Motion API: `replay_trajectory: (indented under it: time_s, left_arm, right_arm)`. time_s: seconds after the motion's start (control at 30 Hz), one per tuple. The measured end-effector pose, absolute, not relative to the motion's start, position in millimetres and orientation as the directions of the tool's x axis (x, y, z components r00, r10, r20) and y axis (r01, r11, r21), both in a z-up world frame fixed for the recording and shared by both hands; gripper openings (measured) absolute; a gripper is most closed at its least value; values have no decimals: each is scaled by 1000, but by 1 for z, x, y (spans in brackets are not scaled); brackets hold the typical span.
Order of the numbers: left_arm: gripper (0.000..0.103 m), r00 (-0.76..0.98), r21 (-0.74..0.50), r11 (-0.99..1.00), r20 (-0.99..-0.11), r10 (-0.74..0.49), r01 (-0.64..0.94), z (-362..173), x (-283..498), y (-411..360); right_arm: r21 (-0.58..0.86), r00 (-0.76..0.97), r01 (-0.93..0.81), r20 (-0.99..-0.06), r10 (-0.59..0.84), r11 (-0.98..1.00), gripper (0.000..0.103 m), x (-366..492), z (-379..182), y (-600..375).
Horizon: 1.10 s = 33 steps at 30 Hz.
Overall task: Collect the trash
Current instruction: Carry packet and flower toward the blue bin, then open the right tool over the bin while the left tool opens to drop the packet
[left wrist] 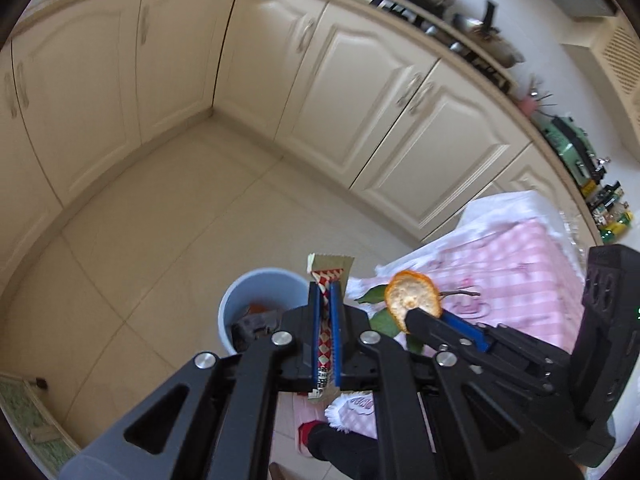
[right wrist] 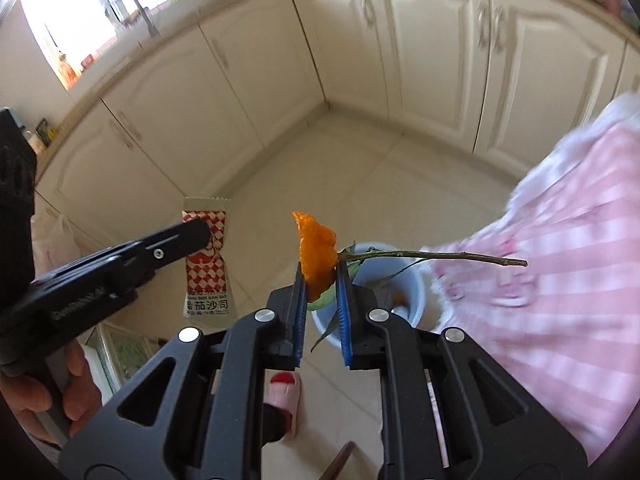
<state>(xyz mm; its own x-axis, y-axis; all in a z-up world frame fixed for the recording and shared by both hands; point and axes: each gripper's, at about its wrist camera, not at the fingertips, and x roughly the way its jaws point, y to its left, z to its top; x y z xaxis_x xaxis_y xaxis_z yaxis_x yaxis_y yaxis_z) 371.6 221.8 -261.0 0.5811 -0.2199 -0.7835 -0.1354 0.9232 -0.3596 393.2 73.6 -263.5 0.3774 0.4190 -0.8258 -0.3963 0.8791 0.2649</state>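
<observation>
My left gripper (left wrist: pixel 326 286) is shut on a red-and-white checkered sauce packet (left wrist: pixel 325 276), held in the air beside a light blue trash bin (left wrist: pixel 256 284) on the floor. The packet also shows in the right wrist view (right wrist: pixel 206 264). My right gripper (right wrist: pixel 319 270) is shut on an orange peel (right wrist: pixel 316 252) with green leaves and a long twig (right wrist: pixel 432 257), held above the bin (right wrist: pixel 412 288). In the left wrist view the peel (left wrist: pixel 412 294) sits to the right of the packet. The bin holds some dark and orange scraps.
Cream kitchen cabinets (left wrist: pixel 360 92) line the walls around a beige tiled floor (left wrist: pixel 168 216). A table with a pink checkered cloth (right wrist: pixel 560 280) stands at the right. A person's foot in a pink slipper (right wrist: pixel 284 392) is below. A green mat (left wrist: pixel 28 412) lies at left.
</observation>
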Motion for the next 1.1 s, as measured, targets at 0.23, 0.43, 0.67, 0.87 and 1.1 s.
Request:
replay_trajectory:
  time_s: [0.23, 0.43, 0.67, 0.87, 1.1]
  left_arm:
    - [4, 513, -355, 918, -829, -223, -175, -311, 397, 235]
    - [4, 476, -353, 917, -848, -231, -183, -335, 417, 231]
    - [4, 440, -351, 920, -864, -245, -176, -356, 425, 217]
    - [4, 425, -343, 924, -871, -246, -169, -363, 432, 208]
    - [5, 431, -331, 933, -869, -245, -138, -355, 446, 198]
  right_arm:
    - [270, 311, -370, -865, 393, 889, 15, 428, -314, 99]
    - [263, 322, -336, -871, 373, 904, 54, 443, -332, 98]
    - [217, 350, -301, -881, 319, 929, 54, 445, -341, 80]
    - [190, 391, -282, -873, 293, 940, 54, 444, -336, 70]
    - [186, 428, -256, -858, 284, 949, 59, 442, -328, 59]
